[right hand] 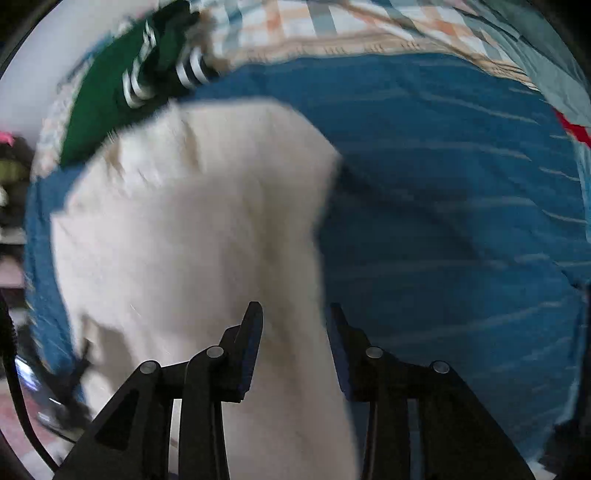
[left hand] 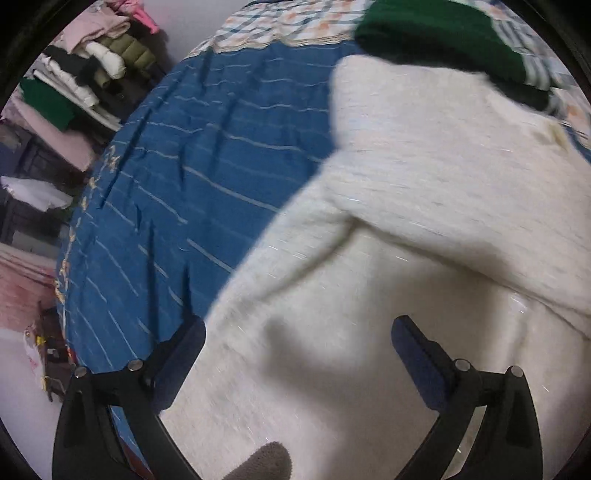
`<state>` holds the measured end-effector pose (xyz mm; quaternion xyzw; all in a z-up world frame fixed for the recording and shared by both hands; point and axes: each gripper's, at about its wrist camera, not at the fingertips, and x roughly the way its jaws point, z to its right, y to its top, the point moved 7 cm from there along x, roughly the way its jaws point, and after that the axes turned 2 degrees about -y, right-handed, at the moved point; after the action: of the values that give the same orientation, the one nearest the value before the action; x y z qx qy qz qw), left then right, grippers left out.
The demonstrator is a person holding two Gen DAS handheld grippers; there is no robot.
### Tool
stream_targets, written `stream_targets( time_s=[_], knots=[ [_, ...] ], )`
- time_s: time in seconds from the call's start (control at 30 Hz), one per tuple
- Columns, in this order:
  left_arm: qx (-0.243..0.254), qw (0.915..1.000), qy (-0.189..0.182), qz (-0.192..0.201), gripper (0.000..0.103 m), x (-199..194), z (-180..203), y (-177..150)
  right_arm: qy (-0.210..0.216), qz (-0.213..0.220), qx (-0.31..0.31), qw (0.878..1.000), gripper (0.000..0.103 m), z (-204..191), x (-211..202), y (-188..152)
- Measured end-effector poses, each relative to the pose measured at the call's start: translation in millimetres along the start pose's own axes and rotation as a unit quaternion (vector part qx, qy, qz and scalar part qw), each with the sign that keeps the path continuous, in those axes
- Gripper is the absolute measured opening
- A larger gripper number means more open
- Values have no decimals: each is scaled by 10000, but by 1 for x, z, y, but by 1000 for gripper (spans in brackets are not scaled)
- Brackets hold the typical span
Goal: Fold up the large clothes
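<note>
A large white fleecy garment [left hand: 424, 206] lies on a blue striped bedspread [left hand: 192, 177]. My left gripper [left hand: 299, 332] is open, its jaws wide apart just above the garment's near part, holding nothing. In the right wrist view the same white garment [right hand: 192, 229] hangs or lies in front, and my right gripper [right hand: 293, 321] has its jaws partly closed with a fold of white cloth between them. Both views are motion-blurred.
A folded dark green garment with white stripes [left hand: 443, 40] lies at the far edge of the white one; it also shows in the right wrist view [right hand: 122, 92]. A checked quilt [left hand: 280, 26] lies behind. A pile of clothes [left hand: 85, 74] stands left of the bed.
</note>
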<state>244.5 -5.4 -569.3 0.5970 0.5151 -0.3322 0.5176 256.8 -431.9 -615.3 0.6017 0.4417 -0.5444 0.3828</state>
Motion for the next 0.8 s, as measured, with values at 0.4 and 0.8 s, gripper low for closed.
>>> stream_targets(
  time_s=[0.4,0.8],
  knots=[
    [402,9985,302,-222,103,26,106,-25,173,-322,745,9965,17,63,77,-21],
    [186,9959,884,-28,103,10,115,-33,680,-1255,-198,9896,22,82,63,-53]
  ],
)
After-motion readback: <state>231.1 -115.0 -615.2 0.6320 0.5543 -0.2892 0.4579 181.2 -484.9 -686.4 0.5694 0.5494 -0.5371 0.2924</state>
